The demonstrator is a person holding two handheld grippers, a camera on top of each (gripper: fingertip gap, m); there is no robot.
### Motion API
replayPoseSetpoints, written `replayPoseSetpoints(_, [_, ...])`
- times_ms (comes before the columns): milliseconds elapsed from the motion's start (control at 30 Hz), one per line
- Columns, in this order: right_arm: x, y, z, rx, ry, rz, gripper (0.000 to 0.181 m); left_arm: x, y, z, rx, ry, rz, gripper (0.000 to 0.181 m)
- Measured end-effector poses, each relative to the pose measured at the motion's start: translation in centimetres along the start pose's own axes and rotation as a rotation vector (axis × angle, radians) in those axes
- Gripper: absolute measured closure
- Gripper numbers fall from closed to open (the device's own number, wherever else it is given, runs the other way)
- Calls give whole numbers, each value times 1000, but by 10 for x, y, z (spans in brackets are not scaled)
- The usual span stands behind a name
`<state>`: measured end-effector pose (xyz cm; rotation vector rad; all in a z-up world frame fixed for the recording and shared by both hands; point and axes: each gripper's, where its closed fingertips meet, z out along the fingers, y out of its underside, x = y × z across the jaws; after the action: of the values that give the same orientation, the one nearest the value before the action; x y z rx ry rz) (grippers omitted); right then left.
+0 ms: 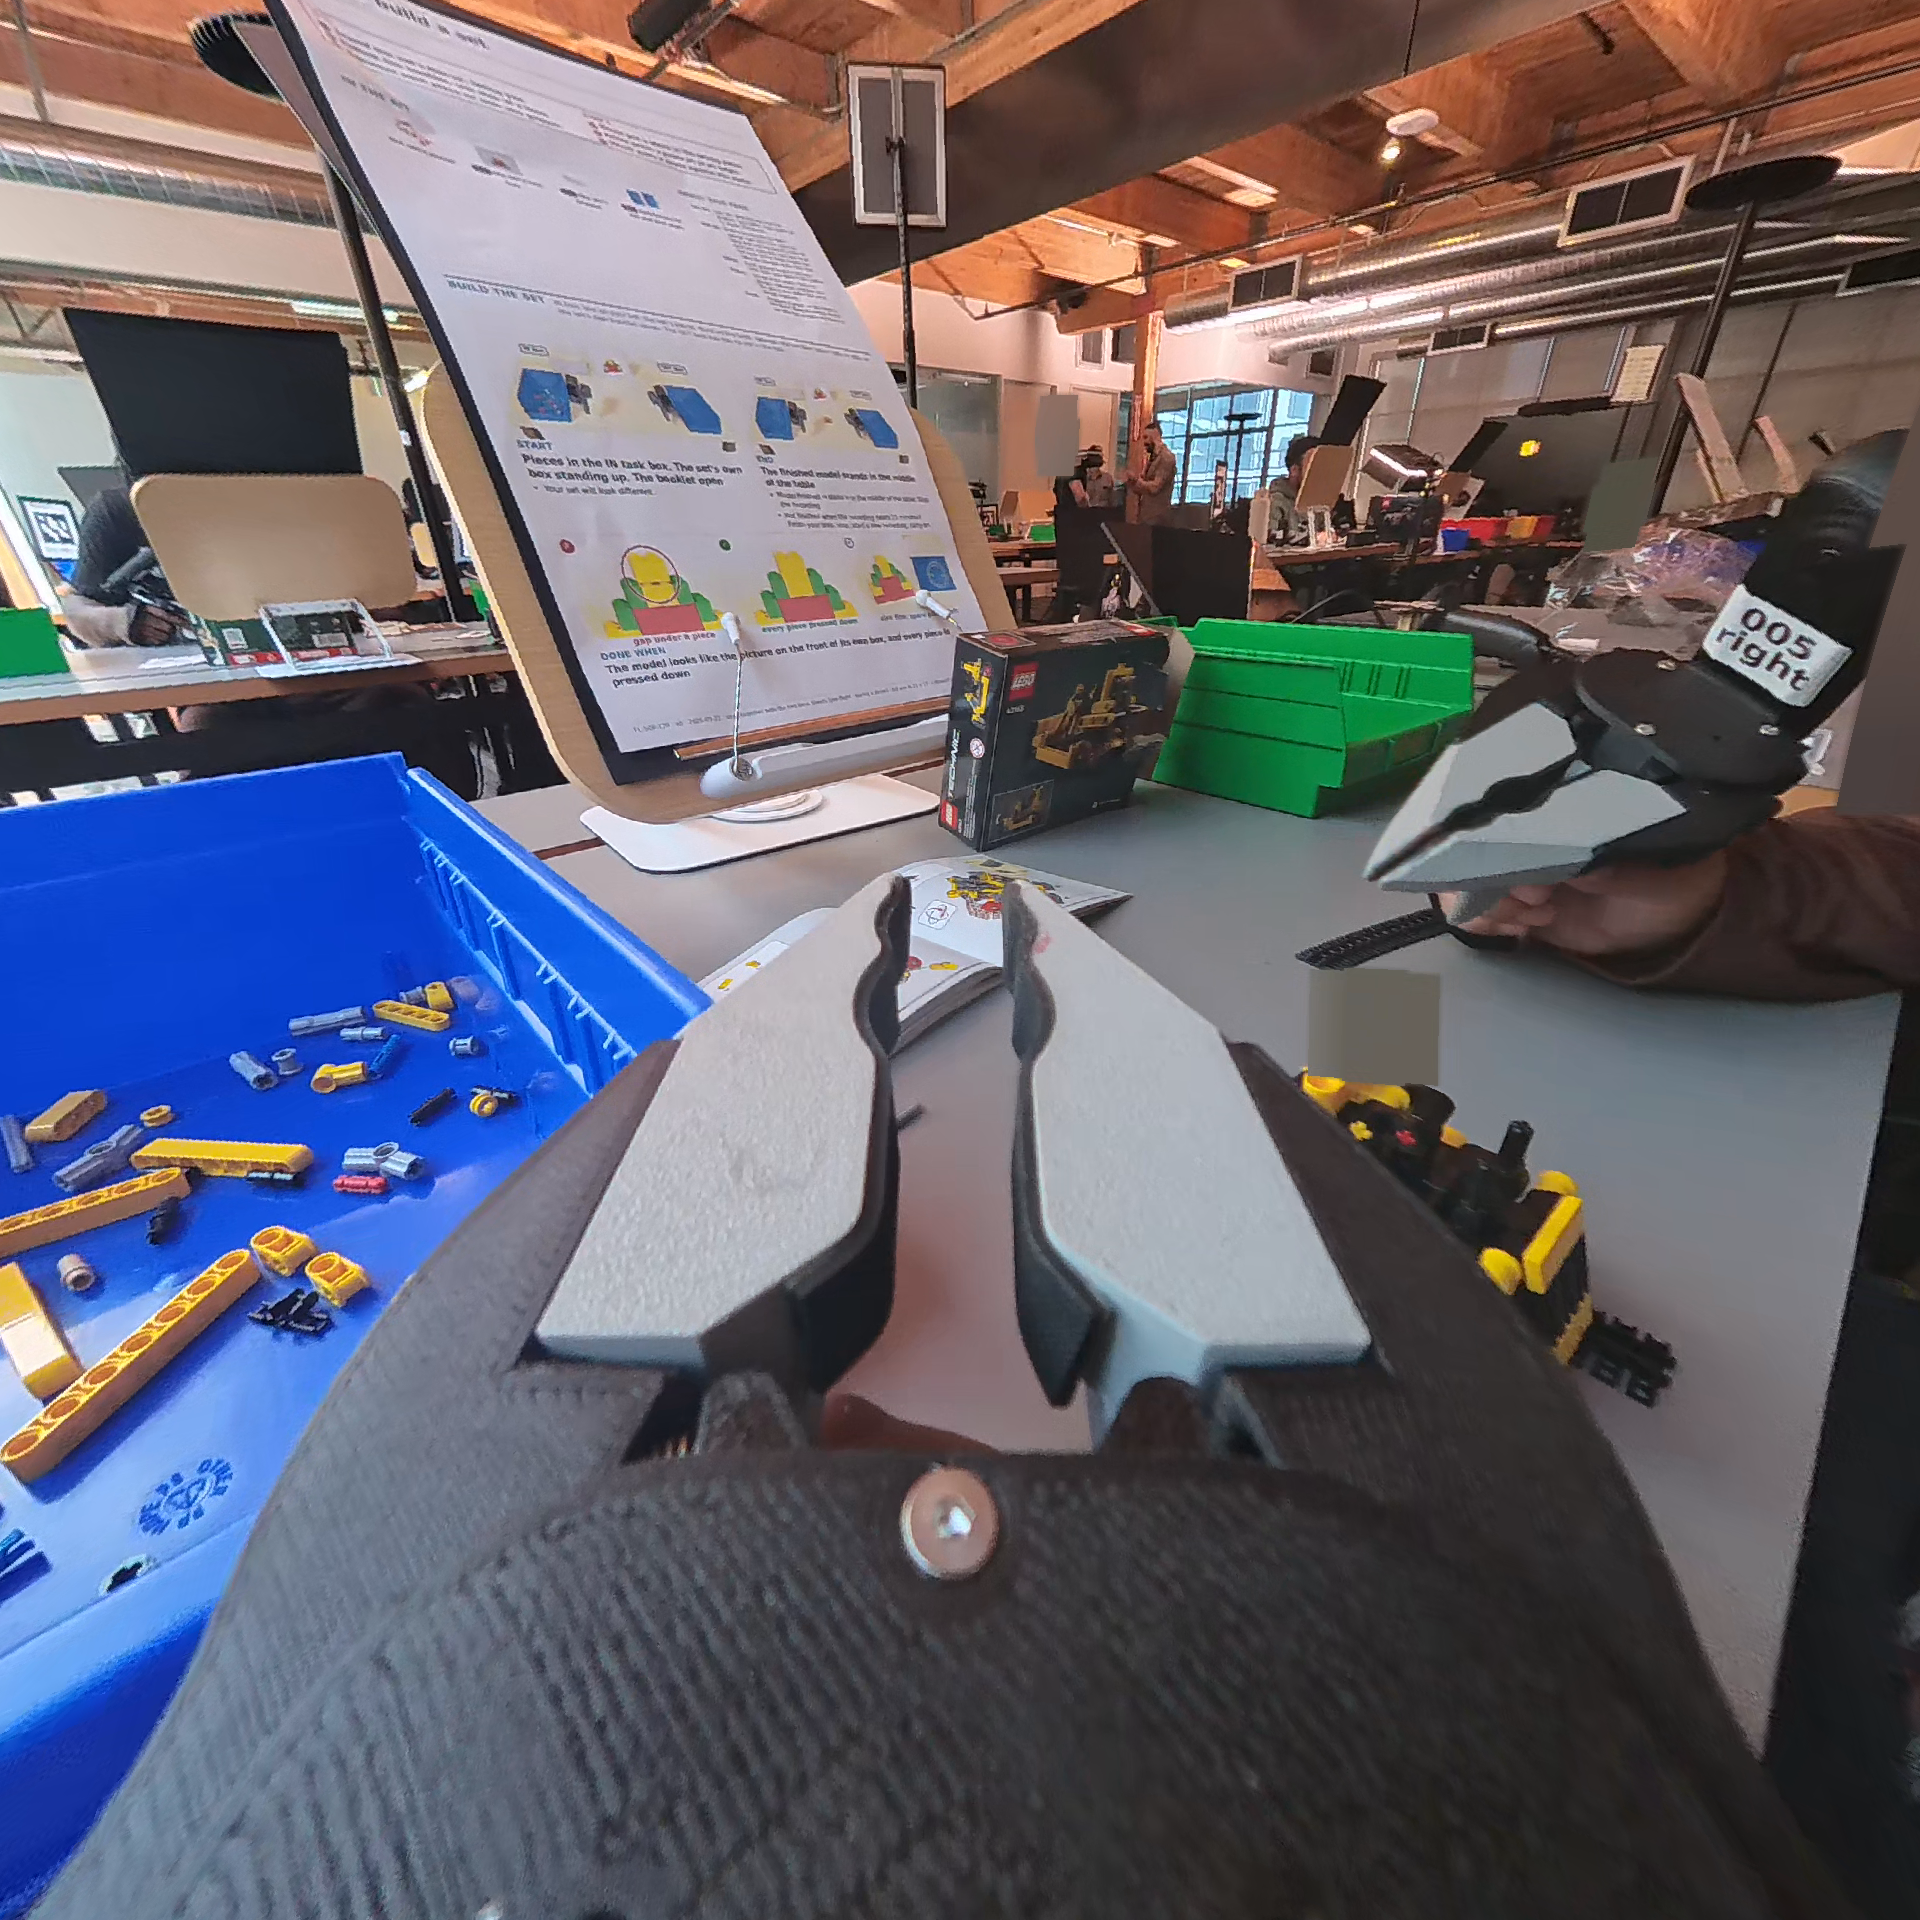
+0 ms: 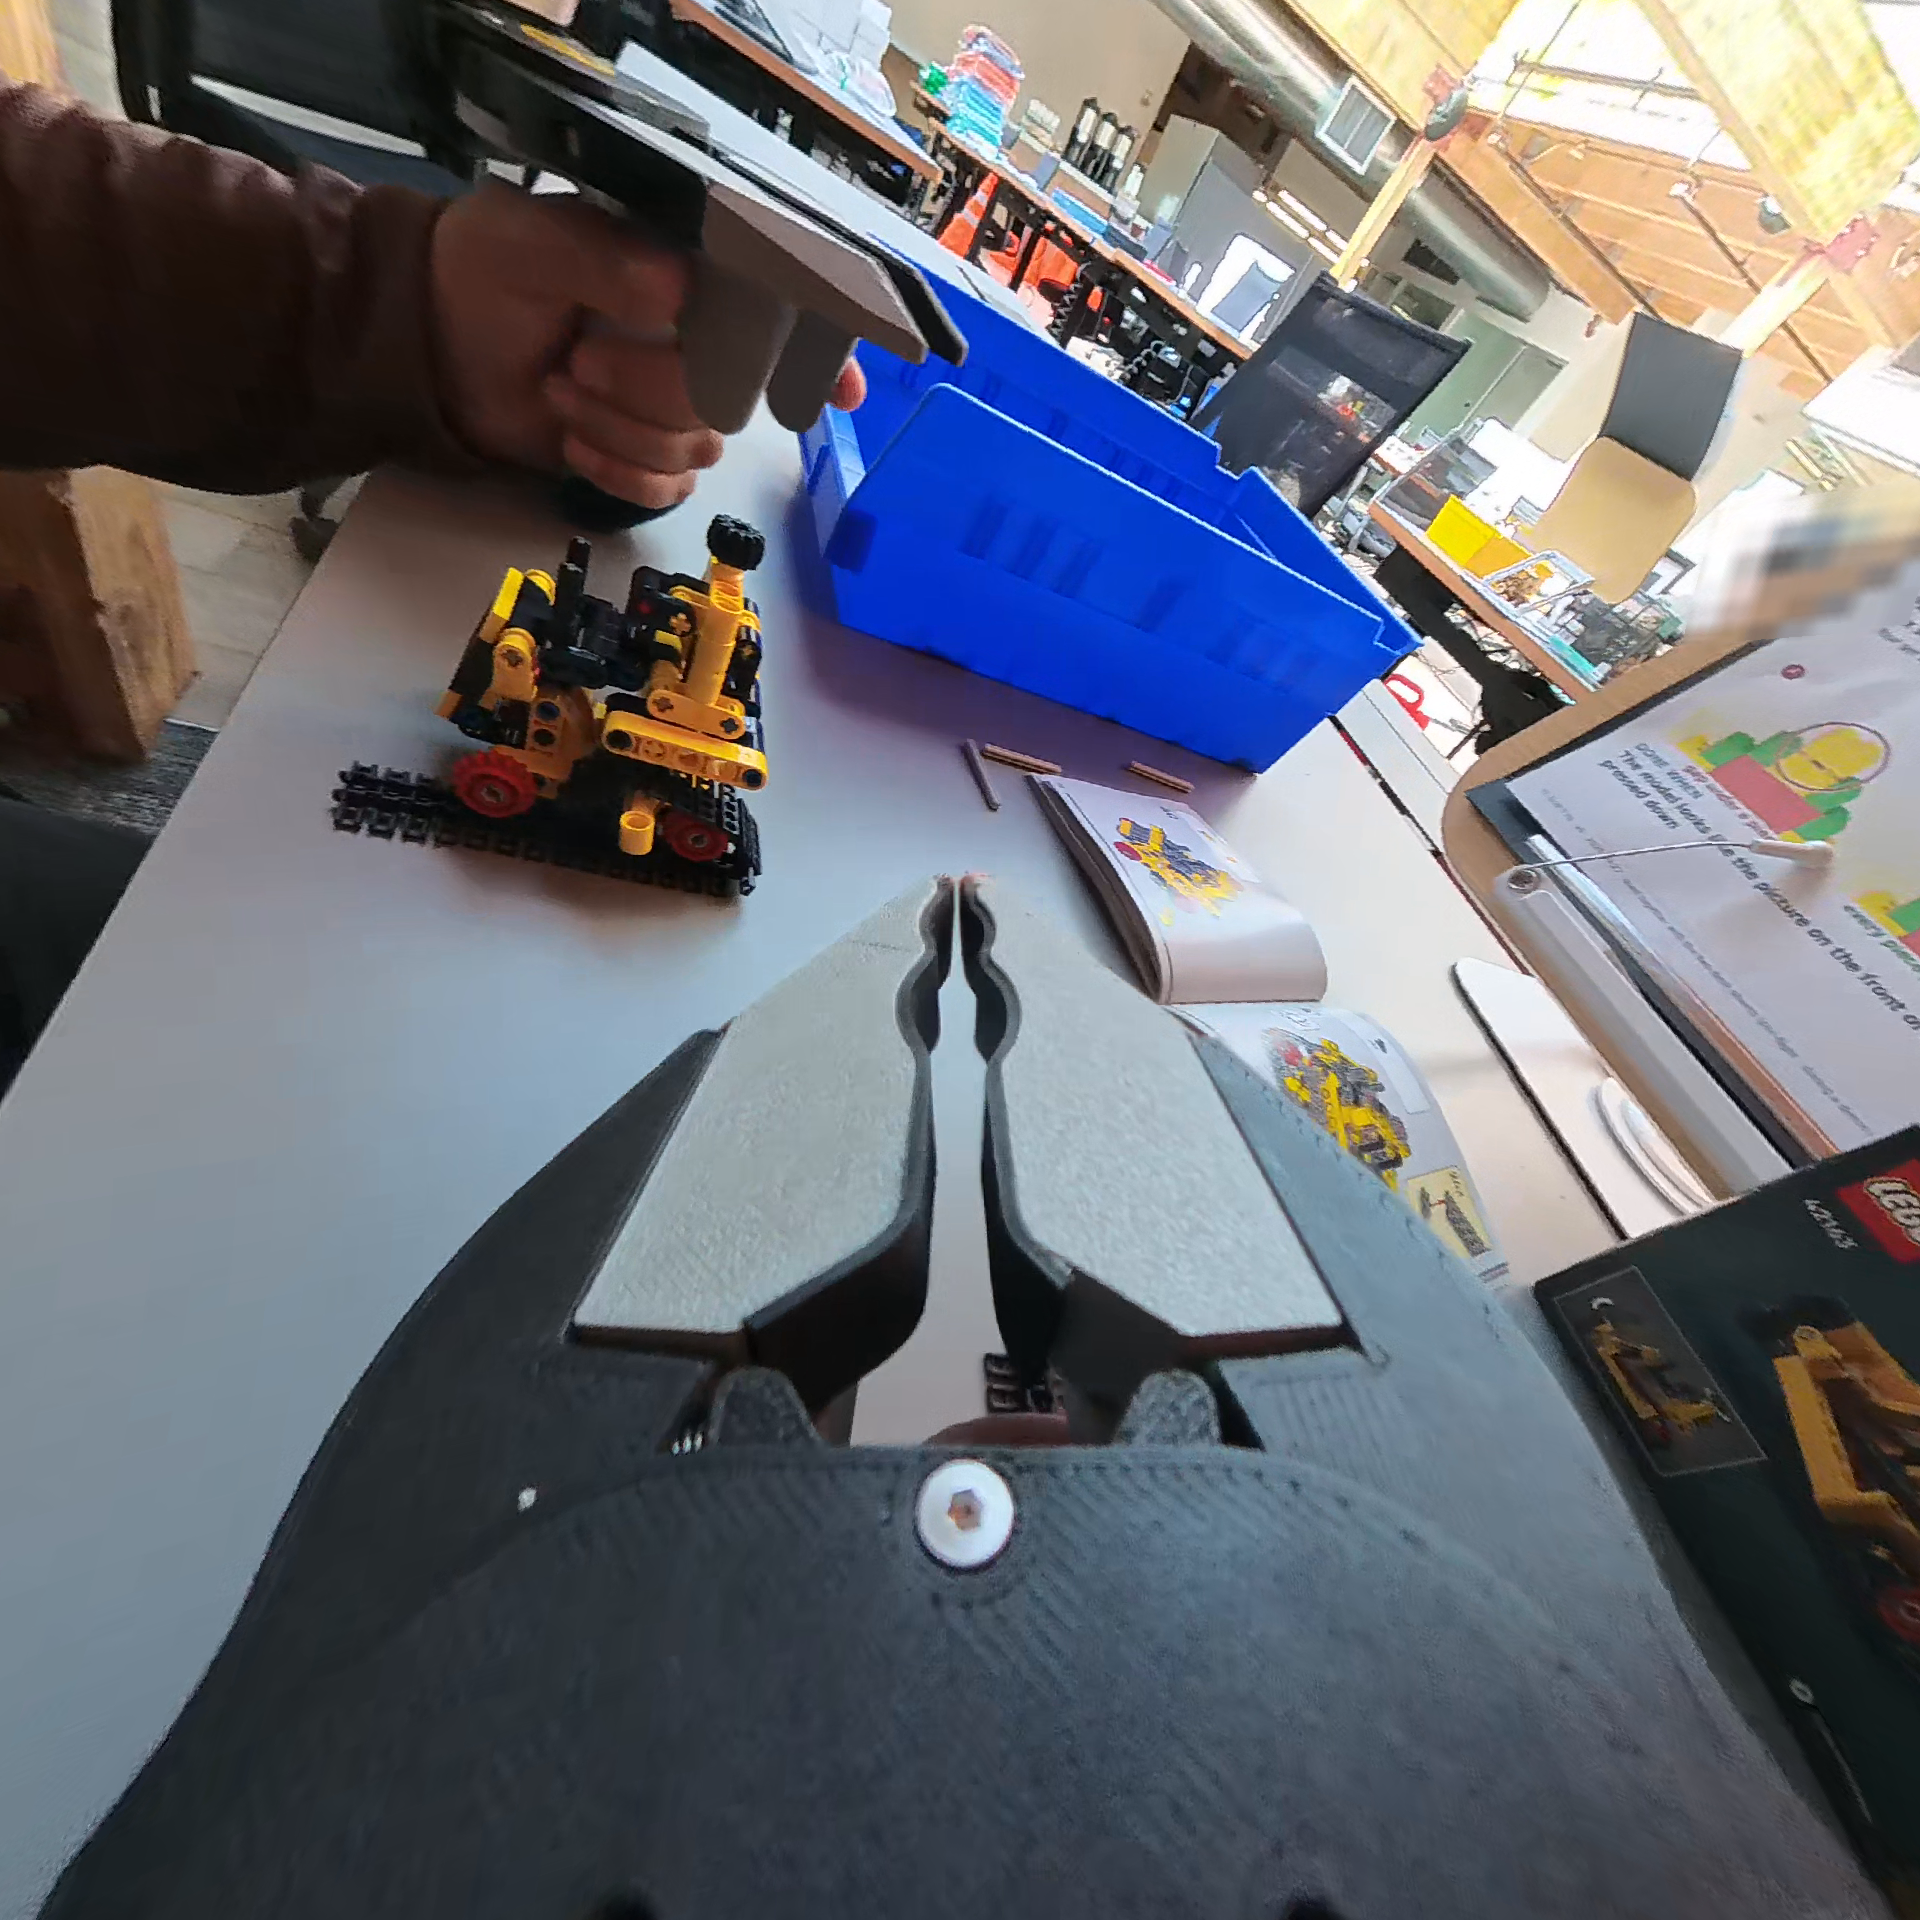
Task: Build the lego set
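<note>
Left wrist view: left gripper [image 1: 951, 904] parted and empty over booklet [image 1: 966, 914], beside blue bin [image 1: 540, 914] of loose pieces [image 1: 223, 1153], probably for picking. Right gripper [image 2: 956, 883] closed on nothing visible, aimed between half-built bulldozer [image 2: 613, 717] and booklet; bare table [image 2: 312, 1039] nearby, model close to edge.

open-plan workshop | exposed timber ceiling [image 1: 1195, 208] | worktables [image 2: 1039, 208] | parts bins [image 1: 1320, 707]

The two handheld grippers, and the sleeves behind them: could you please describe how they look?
Both the left gripper and the right gripper have flat grey, tapering fingers with wavy black inner pads, set in a ribbed black body with a silver screw. The right gripper carries a white tag. The person wears dark reddish-brown sleeves.
</note>
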<state>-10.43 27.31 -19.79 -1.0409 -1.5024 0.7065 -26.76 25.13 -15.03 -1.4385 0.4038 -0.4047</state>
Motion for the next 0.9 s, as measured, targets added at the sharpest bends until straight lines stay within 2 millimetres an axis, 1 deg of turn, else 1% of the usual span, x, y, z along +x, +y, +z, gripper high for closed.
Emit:
replayPoseSetpoints(167, [-14,3,0,-21,-75,-16,181,1,2,5,-10,8,7,166])
replayPoseSetpoints(367, [-34,5,4,-60,-148,-56,178,-1,-5,-1,41,-52,46,170])
replayPoseSetpoints(467, [-47,4,6,-73,-186,-91,176,5,-4,-3,33,-44,36,170])
replayPoseSetpoints(567, [-55,4,8,-82,-199,-130,176,14,-5,-9,35,-34,18,168])
replayPoseSetpoints(633, [-58,6,11,-97,-202,-150,176,24,-6,-16,34,-17,-11,165])
replayPoseSetpoints(700, [-61,7,14,-107,-203,-173,176,40,-6,-26,24,5,-10,165])
replayPoseSetpoints(800, [-66,10,18,-132,-203,-219,175,78,3,-41,-67,73,96,166])
replayPoseSetpoints(900, [-70,14,20,-156,-199,-264,175,120,25,-50,-194,150,203,166])
